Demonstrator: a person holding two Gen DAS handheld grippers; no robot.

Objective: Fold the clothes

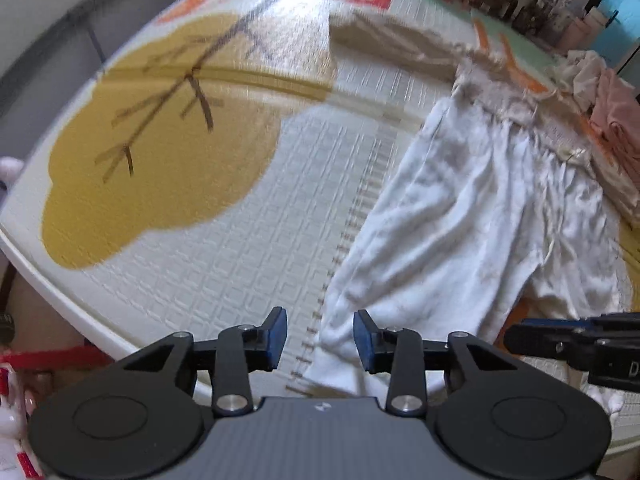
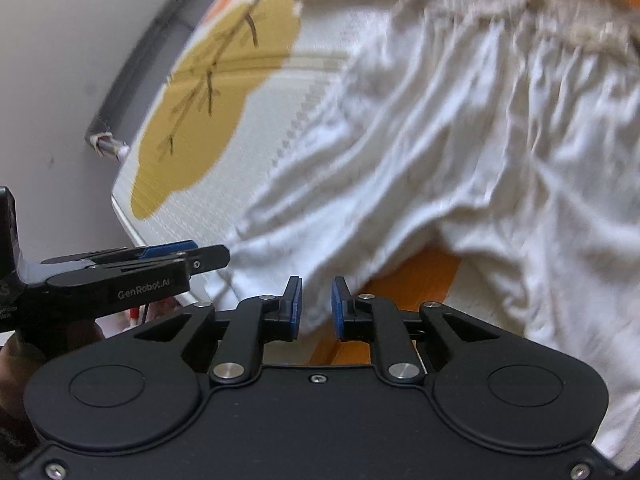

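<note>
Right now: the white garment (image 1: pixel 460 220) lies spread and rumpled on the play mat (image 1: pixel 248 240), its gathered waistband toward the far side and its near hem corner just ahead of both tools.
Left gripper (image 1: pixel 320 340): jaws parted a fair way, with nothing pinched; the hem corner sits just beyond the right-hand pad, apart from it as far as I can tell.
Right gripper (image 2: pixel 316 308): jaws only slightly apart, with white cloth showing in the gap; blur keeps me from saying whether the pads press on it.
Risk, loose corner: with the left jaws open, that corner could drop back and crease, so any fold begun from here may come out skewed.
Risk, uneven pull: if only the right side has cloth, drawing it up would likely drag the garment sideways across the mat.
Risk, bunching: the fabric is already full of ridges; folding over them would trap wrinkles.
Risk, crowding: both tools sit close at the same corner, and could knock together.
Surface: a quilted cream mat with a mustard tree shape (image 1: pixel 160 152) and orange patches.
Room: a pile of other clothes (image 1: pixel 608 112) lies past the garment; cluttered jars and boxes (image 1: pixel 532 4) line the far edge; grey wall on the left.
</note>
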